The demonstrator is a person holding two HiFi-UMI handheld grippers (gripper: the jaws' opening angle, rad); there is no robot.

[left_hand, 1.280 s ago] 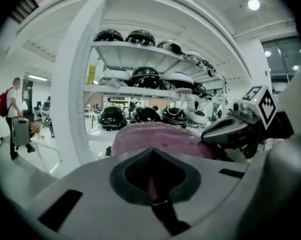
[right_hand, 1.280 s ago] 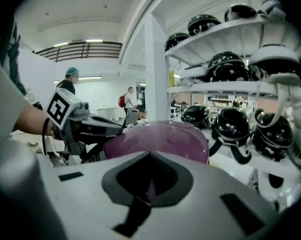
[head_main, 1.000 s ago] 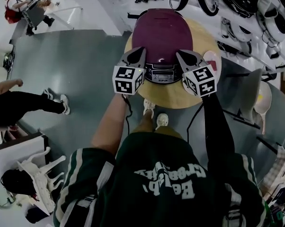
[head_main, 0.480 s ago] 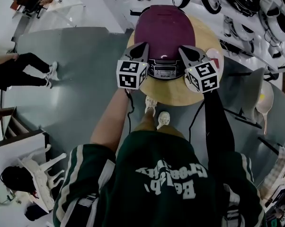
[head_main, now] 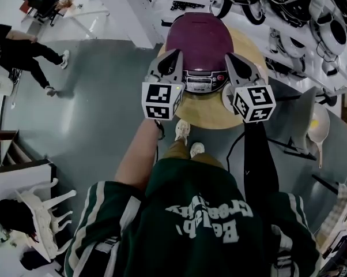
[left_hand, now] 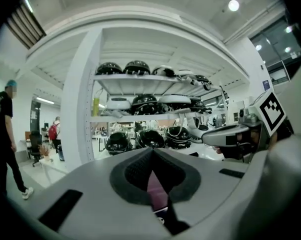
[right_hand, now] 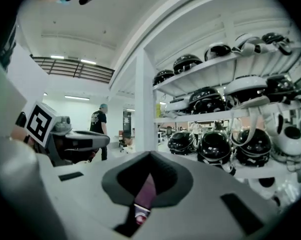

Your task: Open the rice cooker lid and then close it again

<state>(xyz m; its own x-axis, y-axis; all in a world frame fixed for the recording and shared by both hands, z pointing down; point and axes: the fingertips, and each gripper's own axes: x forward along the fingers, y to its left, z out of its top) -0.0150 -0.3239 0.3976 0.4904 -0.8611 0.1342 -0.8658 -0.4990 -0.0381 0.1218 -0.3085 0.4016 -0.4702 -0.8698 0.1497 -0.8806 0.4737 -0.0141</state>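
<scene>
Flanking closed rice cooker [head_main: 200, 83] at round table's [head_main: 205, 115] far edge: left gripper [head_main: 174, 55], right gripper [head_main: 230, 57], both clenched empty, likely poised for lid [head_main: 199, 36].

Large open lab or test hall, no home. Ahead of left gripper [head_main: 173, 55] and right gripper [head_main: 231, 57]: tall white shelf rack [right_hand: 225, 113], tiers crowded with black and white domed appliances [right_hand: 214, 145] (cookers of some kind, straps or cords hanging). High white ceiling, spot lights [left_hand: 233, 5] above left gripper. Mezzanine railing [right_hand: 75, 68] up and left of right gripper. Wide grey floor [head_main: 93, 103] left of left gripper, person [head_main: 21, 44] mid-stride there, white desk [head_main: 90, 13] and office chair [head_main: 44, 2] beyond. Small round wooden table [head_main: 208, 115] below both grippers.
</scene>
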